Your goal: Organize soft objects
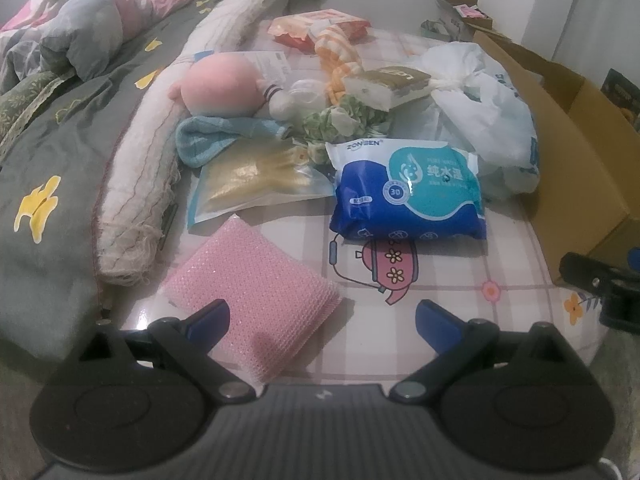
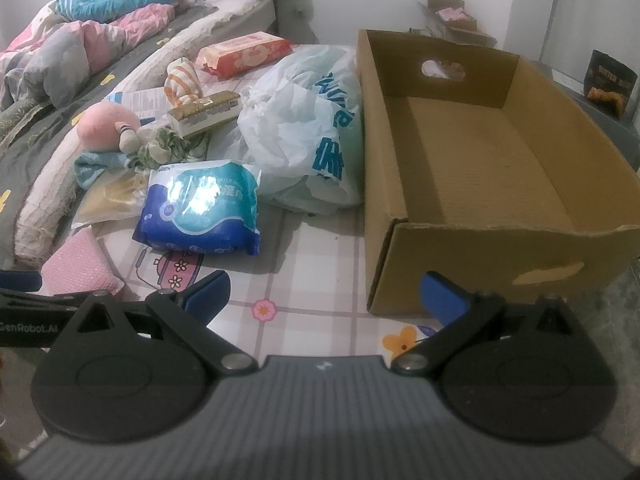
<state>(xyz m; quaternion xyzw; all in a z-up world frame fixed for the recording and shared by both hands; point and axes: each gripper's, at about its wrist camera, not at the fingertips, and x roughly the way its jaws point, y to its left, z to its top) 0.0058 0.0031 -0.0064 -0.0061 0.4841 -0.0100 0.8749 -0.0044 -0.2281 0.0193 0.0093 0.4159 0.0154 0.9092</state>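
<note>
Soft things lie heaped on the checked, cartoon-printed tablecloth (image 1: 460,280) before me: a pink textured sponge pad (image 1: 252,300) nearest my left gripper (image 1: 322,314), a blue and teal pack of wet wipes (image 1: 408,196) just beyond it, and a clear packet with a yellowish filling (image 1: 248,184) between the pad and the pile behind. Farther back a round pink plush toy (image 1: 224,88) rests on a light blue striped towel (image 1: 200,140), with a green and white scrunchie-like cloth (image 1: 340,120) beside it, an orange-striped rolled cloth (image 1: 340,56), and a red pack of tissues (image 1: 316,26) at the far edge. A crumpled white plastic bag (image 2: 304,136) sits just beside the open brown cardboard box (image 2: 472,148), touching its left wall.

My left gripper hovers over the near corner of the pink pad, fingers spread wide, holding nothing. My right gripper (image 2: 324,294) is likewise spread and unladen, poised above the cloth in front of the box's near corner. To the left, a rumpled grey quilt (image 1: 80,140) covers the bed.
</note>
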